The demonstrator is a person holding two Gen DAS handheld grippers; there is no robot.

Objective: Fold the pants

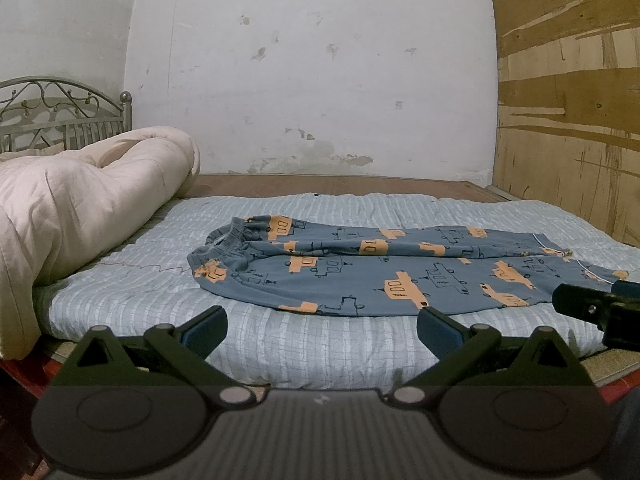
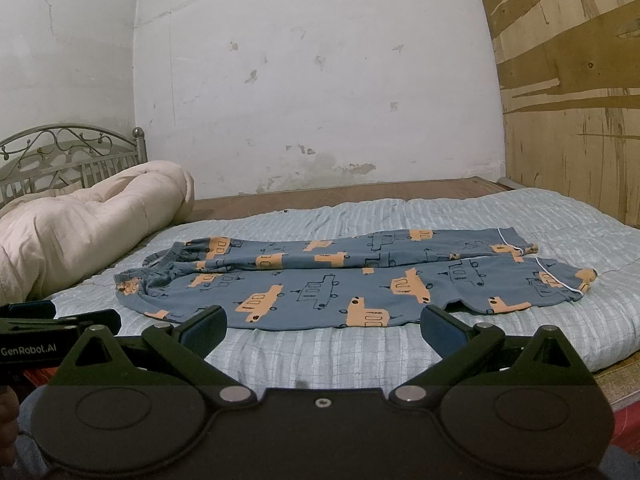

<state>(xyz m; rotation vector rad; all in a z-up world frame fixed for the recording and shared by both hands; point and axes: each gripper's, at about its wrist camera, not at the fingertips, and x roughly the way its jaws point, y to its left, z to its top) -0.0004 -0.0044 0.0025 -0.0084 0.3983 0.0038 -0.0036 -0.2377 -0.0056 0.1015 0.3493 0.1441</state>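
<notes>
The pants [image 1: 384,268] are laid flat on the quilt [image 1: 320,348], just beyond both grippers. The left gripper [image 1: 322,334] and right gripper [image 2: 324,330] are held with fingers spread apart, seemingly clear of the fabric.

Soft blue printed cloth pants [image 1: 360,268] lie on a ribbed pale-blue quilted mattress pad [image 1: 320,344]; upper right, rough, seemingly peeling plywood panel [image 1: 568,80].

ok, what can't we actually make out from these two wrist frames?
- Pants underside: hidden by their own top layer, both views.
- Right gripper: cut off by the frame's right edge, left wrist view.
- Headboard lower part: behind the rolled duvet.
</notes>
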